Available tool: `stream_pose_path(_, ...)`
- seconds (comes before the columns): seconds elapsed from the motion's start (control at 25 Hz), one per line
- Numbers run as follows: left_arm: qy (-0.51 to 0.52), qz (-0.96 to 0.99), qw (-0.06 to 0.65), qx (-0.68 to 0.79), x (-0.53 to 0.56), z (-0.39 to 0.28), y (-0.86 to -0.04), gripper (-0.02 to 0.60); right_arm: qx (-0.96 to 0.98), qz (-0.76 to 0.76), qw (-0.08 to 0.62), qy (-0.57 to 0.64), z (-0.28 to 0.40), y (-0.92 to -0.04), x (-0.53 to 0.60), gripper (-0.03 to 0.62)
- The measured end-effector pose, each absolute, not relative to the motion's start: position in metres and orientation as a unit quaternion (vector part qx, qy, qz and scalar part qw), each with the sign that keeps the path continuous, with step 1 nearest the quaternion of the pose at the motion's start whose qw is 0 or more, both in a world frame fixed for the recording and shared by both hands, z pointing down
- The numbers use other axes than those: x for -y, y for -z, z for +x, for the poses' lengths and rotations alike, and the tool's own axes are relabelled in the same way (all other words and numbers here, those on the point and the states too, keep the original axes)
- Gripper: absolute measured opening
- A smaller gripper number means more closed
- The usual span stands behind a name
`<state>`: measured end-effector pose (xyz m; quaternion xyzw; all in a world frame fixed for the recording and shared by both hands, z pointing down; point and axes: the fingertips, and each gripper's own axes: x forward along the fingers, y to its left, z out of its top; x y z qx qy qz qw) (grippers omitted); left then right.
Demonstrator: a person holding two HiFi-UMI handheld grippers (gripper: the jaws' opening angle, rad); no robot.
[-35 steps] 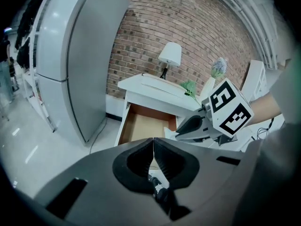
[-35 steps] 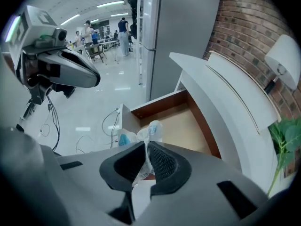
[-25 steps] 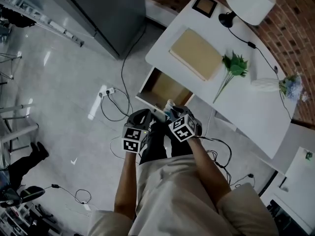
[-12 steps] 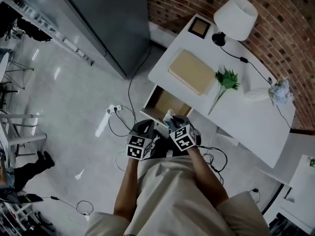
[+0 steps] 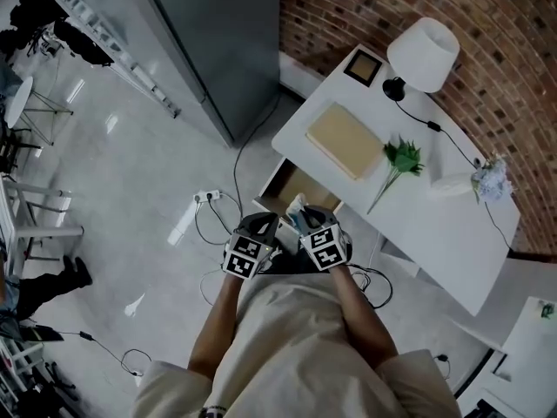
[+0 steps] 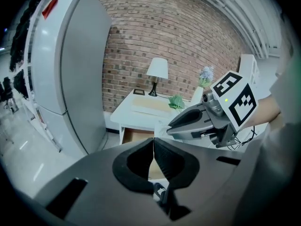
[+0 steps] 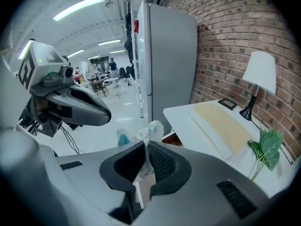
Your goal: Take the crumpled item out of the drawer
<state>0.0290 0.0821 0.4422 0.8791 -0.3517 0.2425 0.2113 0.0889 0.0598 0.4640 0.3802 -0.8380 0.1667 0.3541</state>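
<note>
White crumpled item, pinched in right tool — barely visible overhead

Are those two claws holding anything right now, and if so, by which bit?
The right gripper pinches the crumpled whitish item near its middle, with one bunched end poking past the jaw tips. The left gripper is shut on nothing.

We see a white table with its drawer open at the front edge. A tan board lies near the left end. A dark frame sits at the far left corner and a lamp stands just beside it. A green sprig lies mid-table, with pale flowers toward the right end.
</note>
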Motion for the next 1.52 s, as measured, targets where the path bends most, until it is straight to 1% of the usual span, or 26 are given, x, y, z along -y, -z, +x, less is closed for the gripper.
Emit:
stream_pose_path(0.16, -0.242, 0.875, 0.208, 0.364, -0.076, 0.020, -0.443, 0.017, 0.832, 0.390, 0.346, -0.188, 0.093, -0.470, -0.054, 0.058)
stream_pose_path(0.44, -0.232, 0.869, 0.221, 0.377, -0.078, 0.013, -0.445, 0.017, 0.832, 0.382, 0.353, -0.191, 0.092, -0.490, -0.058, 0.060)
stream_pose_path(0.72, -0.226, 0.867, 0.225, 0.384, -0.076, 0.010, -0.441, 0.017, 0.841, 0.354, 0.361, -0.193, 0.073, -0.483, -0.067, 0.060)
stream_pose_path(1.52, -0.225, 0.864, 0.240, 0.381, -0.084, 0.007, -0.448, 0.017, 0.840, 0.378, 0.335, -0.199, 0.077, -0.482, -0.068, 0.060)
